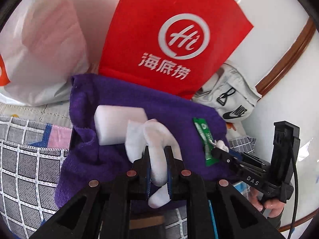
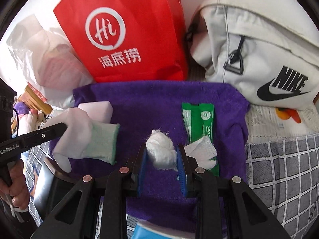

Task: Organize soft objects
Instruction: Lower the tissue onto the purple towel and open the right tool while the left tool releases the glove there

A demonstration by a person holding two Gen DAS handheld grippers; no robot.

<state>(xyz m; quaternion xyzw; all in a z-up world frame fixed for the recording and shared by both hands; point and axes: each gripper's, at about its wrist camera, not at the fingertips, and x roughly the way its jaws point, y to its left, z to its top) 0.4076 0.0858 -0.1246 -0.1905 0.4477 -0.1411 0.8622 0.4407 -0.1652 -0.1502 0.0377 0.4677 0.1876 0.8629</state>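
Note:
A purple towel (image 1: 163,107) (image 2: 155,99) lies spread on the bed. My left gripper (image 1: 157,151) is shut on a white sock (image 1: 159,139), which also shows in the right wrist view (image 2: 83,135) with a pale green cuff. A white sponge block (image 1: 117,123) (image 2: 95,109) lies on the towel behind the sock. My right gripper (image 2: 161,149) is shut on a white cotton wad (image 2: 161,149), seen small in the left wrist view (image 1: 221,145). A green torn packet (image 1: 205,137) (image 2: 199,123) lies on the towel to the right, with a white wipe (image 2: 201,153) sticking out.
A red paper bag (image 1: 159,29) (image 2: 123,31) stands behind the towel. A white plastic bag (image 1: 43,45) (image 2: 39,55) lies left of it. A white Nike pouch (image 1: 233,99) (image 2: 259,59) lies at the right. The checked bedspread (image 1: 26,159) (image 2: 283,169) surrounds the towel.

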